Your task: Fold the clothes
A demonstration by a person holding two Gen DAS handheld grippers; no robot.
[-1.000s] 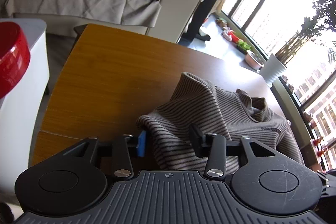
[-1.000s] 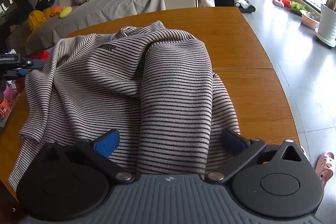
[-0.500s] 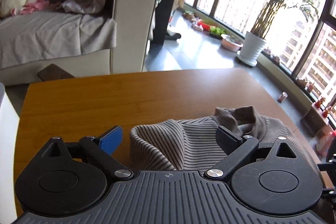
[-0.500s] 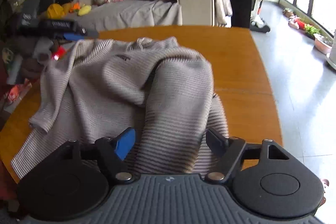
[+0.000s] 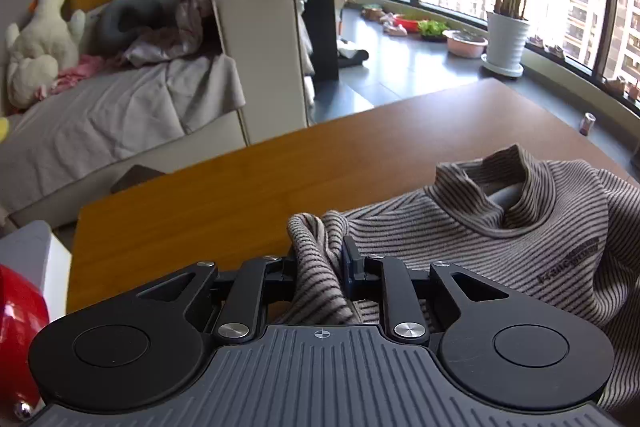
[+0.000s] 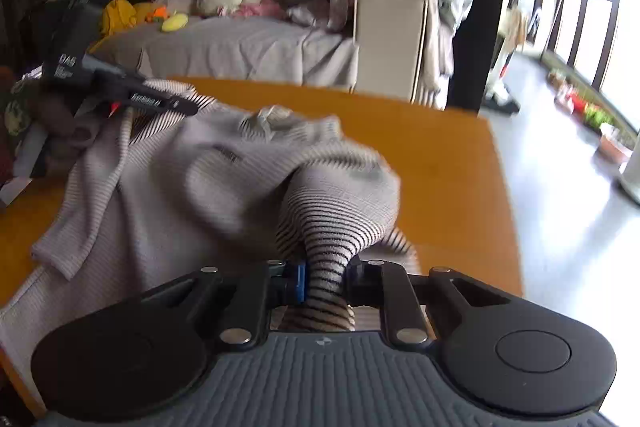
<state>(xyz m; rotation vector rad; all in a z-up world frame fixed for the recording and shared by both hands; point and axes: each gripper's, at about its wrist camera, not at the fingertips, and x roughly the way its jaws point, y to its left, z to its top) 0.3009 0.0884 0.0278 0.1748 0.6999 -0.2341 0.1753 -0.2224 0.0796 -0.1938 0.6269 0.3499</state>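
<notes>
Now pinching striped sweater point(image 5: 500, 251) in both: left tool point(image 5: 320, 263), right tool point(image 6: 324, 279), each previously spread. Bunching cloth, still lying mid-tabletop point(image 5: 200, 211); readying for lift and fold.

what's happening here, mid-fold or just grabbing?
Just grabbing, it looks like. A person holds two handheld grippers over a wooden table, working a striped turtleneck sweater. The left gripper is shut on a bunched edge of it near the collar side. The right gripper is shut on another bunched fold, pulled up into a ridge. The sweater lies rumpled on the table, no clean fold made yet.
</notes>
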